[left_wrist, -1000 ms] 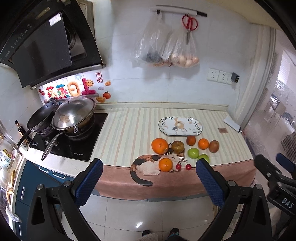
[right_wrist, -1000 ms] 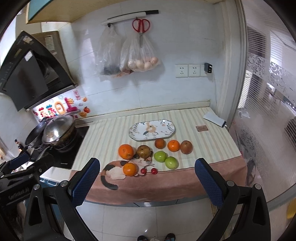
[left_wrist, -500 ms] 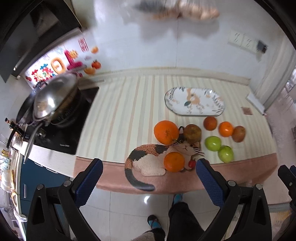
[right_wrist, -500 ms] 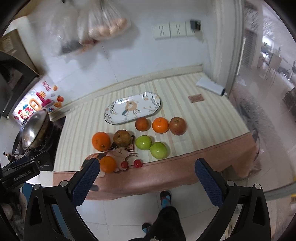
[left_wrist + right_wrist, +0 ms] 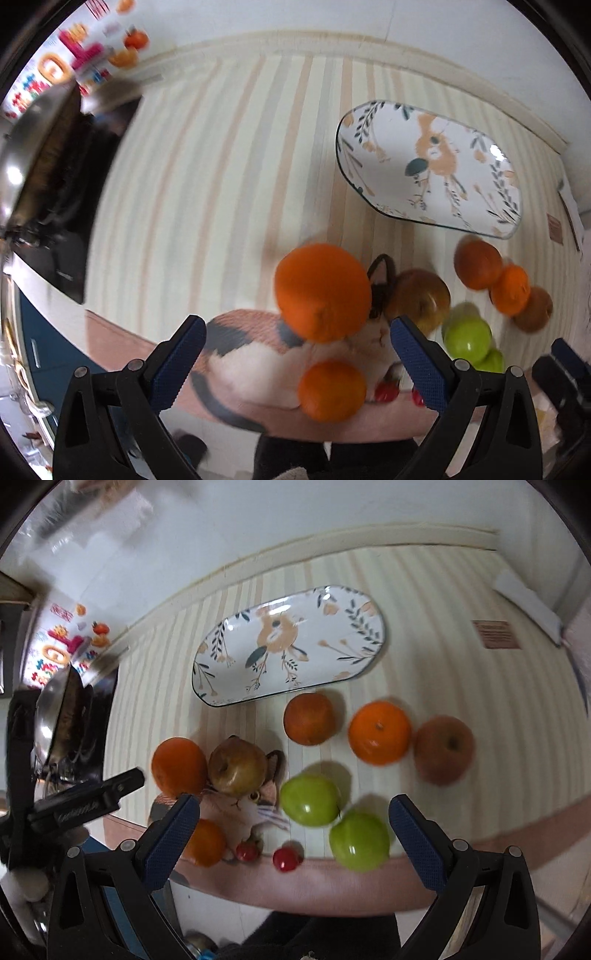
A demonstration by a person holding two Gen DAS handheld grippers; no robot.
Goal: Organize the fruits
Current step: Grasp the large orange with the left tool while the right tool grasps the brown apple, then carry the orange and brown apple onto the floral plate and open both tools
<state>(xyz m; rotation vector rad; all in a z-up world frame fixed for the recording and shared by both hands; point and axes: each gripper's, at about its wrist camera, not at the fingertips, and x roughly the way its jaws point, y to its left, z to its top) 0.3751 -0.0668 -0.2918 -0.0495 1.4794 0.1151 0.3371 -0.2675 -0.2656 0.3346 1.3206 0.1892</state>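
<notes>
Fruit lies on a striped counter near its front edge. In the left wrist view a large orange [image 5: 323, 291] and a small orange [image 5: 331, 390] sit between the fingers of my open, empty left gripper [image 5: 295, 358], above a cat-shaped mat [image 5: 255, 350]. In the right wrist view two green apples [image 5: 309, 799] [image 5: 359, 840] lie between the fingers of my open, empty right gripper [image 5: 293, 834]. Behind them are oranges [image 5: 379, 732] [image 5: 309, 718], a reddish apple [image 5: 443, 748], a brown pear [image 5: 237, 765] and two cherry tomatoes [image 5: 285, 858]. An empty oval floral plate [image 5: 290, 646] [image 5: 428, 166] lies further back.
A hob with a lidded steel pan [image 5: 33, 155] stands at the left. A white cloth [image 5: 524, 594] and a small brown card [image 5: 495, 634] lie at the counter's right end. The wall runs behind the plate.
Both grippers have dropped and moved in toward the counter; the fruit now looms large between the fingers. The jaws have stayed open.
</notes>
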